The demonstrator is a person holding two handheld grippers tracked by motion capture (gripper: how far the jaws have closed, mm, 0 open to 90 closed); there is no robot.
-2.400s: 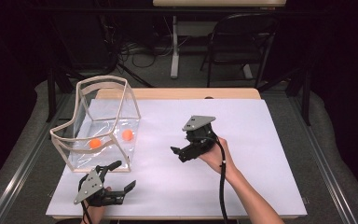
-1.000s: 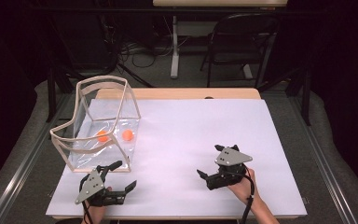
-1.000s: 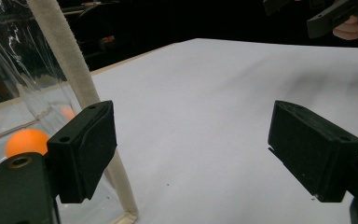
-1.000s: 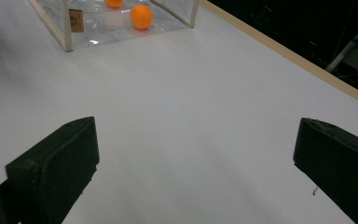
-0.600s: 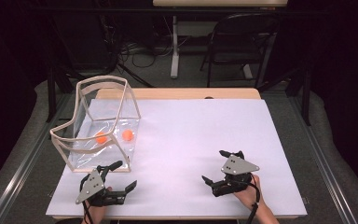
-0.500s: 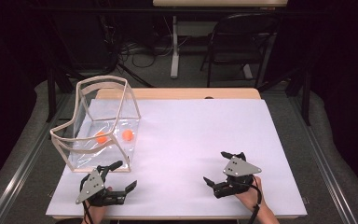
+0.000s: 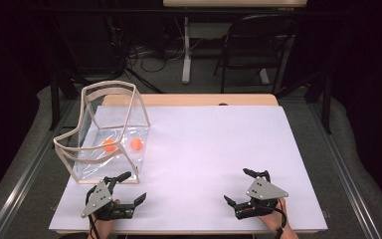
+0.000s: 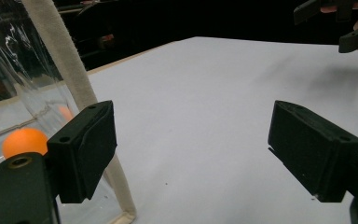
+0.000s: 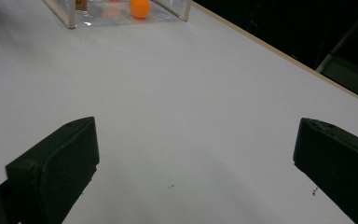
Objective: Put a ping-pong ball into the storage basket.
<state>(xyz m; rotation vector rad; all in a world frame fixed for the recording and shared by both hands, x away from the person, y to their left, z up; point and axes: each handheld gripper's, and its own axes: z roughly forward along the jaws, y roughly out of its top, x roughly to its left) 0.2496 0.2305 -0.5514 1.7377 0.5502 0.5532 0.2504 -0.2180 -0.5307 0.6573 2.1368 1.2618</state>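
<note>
Resting low at the near edge of the table point(image 7: 219, 149), both grippers are empty now. The right gripper point(image 7: 245, 191) has pulled back from mid-table, where it was a couple of seconds ago, to the near right corner, and over the last half second it has hardly moved; jaws stand wide apart with nothing between them, clear in the right gripper view too. The left gripper point(image 7: 129, 188) has stayed put throughout, just in front of the clear bag point(image 7: 110, 130), jaws also spread, one pad point(image 8: 87, 149) close against the bag's cream trim point(image 8: 70, 74). Two orange balls point(image 7: 136, 144) lie inside the bag on its bottom, side by side, unchanged across the frames; one ball point(image 8: 24, 141) shows through the plastic in the left gripper view. Bag stands upright at the table's left side, mouth open. Judgement: the retreat reads as a finished placement, balls already bagged, hands parked, probably nothing left but a reset.
</note>
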